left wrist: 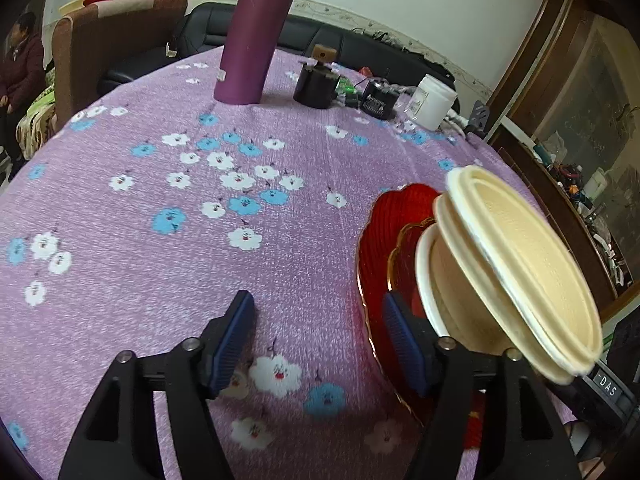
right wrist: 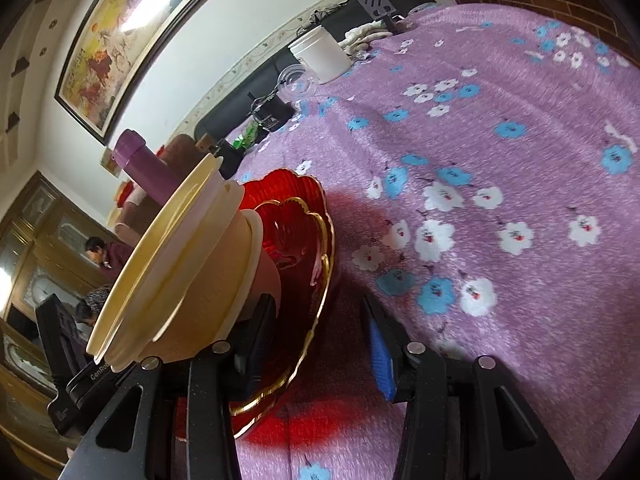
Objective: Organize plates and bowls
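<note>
Stacked red scalloped plates with gold rims (left wrist: 376, 240) (right wrist: 296, 216) sit on the purple flowered tablecloth (left wrist: 200, 200), with nested cream bowls (left wrist: 532, 264) (right wrist: 172, 264) on top of them. My left gripper (left wrist: 320, 340) is open, its right finger beside the red plates' left rim, its left finger over bare cloth. My right gripper (right wrist: 316, 352) is open, straddling the near rim of the red plates: the left finger sits above the plates by the lowest cream bowl, the right finger stands apart over the cloth.
A tall purple bottle (left wrist: 256, 32) stands at the far side. A dark jar (left wrist: 316, 84), a black device (left wrist: 378, 100) and a white tub (left wrist: 434, 100) (right wrist: 320, 54) sit along the far edge. A sofa and wooden cabinets lie beyond the table.
</note>
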